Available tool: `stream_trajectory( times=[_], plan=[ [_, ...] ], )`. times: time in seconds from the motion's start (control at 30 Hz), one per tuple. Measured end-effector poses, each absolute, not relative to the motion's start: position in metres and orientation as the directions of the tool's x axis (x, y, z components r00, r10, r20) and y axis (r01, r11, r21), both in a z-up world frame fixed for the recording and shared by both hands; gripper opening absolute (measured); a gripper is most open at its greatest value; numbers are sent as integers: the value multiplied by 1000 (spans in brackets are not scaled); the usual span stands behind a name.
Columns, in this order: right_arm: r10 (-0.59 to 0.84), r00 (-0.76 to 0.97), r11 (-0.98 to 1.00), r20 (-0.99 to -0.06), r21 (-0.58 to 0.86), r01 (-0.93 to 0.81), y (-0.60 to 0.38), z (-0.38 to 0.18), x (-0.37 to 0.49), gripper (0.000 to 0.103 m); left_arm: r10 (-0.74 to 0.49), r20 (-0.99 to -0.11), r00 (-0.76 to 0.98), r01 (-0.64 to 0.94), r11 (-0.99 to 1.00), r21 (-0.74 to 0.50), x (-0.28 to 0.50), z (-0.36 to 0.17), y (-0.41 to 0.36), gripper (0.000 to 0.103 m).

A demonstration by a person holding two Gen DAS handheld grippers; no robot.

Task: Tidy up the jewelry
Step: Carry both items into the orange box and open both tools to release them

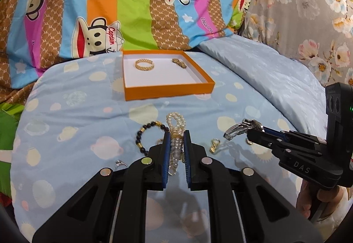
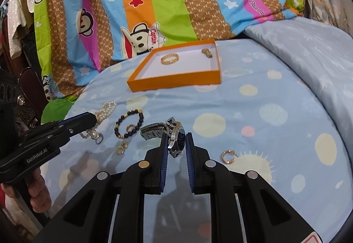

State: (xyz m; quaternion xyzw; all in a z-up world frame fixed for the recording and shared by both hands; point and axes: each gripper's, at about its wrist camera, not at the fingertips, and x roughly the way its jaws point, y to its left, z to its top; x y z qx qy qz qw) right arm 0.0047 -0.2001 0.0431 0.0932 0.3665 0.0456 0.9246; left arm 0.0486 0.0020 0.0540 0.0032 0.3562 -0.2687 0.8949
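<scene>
A: What is being held by the left gripper (image 1: 176, 148)?

B: The pearl bracelet (image 1: 176, 123) is being clamped between its blue pads, with the strand running lengthwise along the fingers. One loop is sticking out past the tips, and the rest is hanging down between the jaws toward the camera.

A: And the right gripper (image 2: 176, 145)?

B: It is being kept closed on the silver watch (image 2: 174, 137). The case is being pinched edge-on between the pads, and the metal band is trailing out to the left of the fingers.

A: Where is the tray being seen from each side?

B: The orange tray (image 1: 167, 89) is lying ahead of both grippers on the blue spotted sheet (image 1: 77, 123), well apart from them. In the left wrist view it is sitting almost straight ahead; in the right wrist view it is being seen ahead and slightly left. A gold bangle (image 1: 144, 64) and a small gold piece (image 1: 179, 63) are already resting in its far half, so the near half is being left bare.

A: Which hand is judged nearer?

B: That cannot be told with confidence; both appear about equally far. The left is judged better aligned, since only a forward carry over the near rim is being called for.

A: What is being left on the sheet?

B: A dark beaded bracelet (image 2: 129, 125), a gold hoop earring (image 2: 229, 156), and some smaller rings beside the beads are lying loose, just beside the grippers.
</scene>
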Motion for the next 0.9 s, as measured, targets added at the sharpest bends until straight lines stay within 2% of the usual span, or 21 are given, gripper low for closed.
stream_trajectory(
  times=[0.5, 0.7, 0.9],
  plan=[
    [160, 784, 985, -599, 150, -87, -199, 81, 45, 14, -414, -589, 694, 432, 894, -118, 91, 86, 7, 11],
    [169, 798, 984, -578, 148, -101, -207, 94, 89, 14, -394, -569, 722, 424, 902, -87, 129, 91, -8, 11],
    [160, 785, 985, -598, 151, -85, -218, 91, 148, 14, -399, -587, 705, 423, 900, -104, 180, 83, -26, 11]
  ],
)
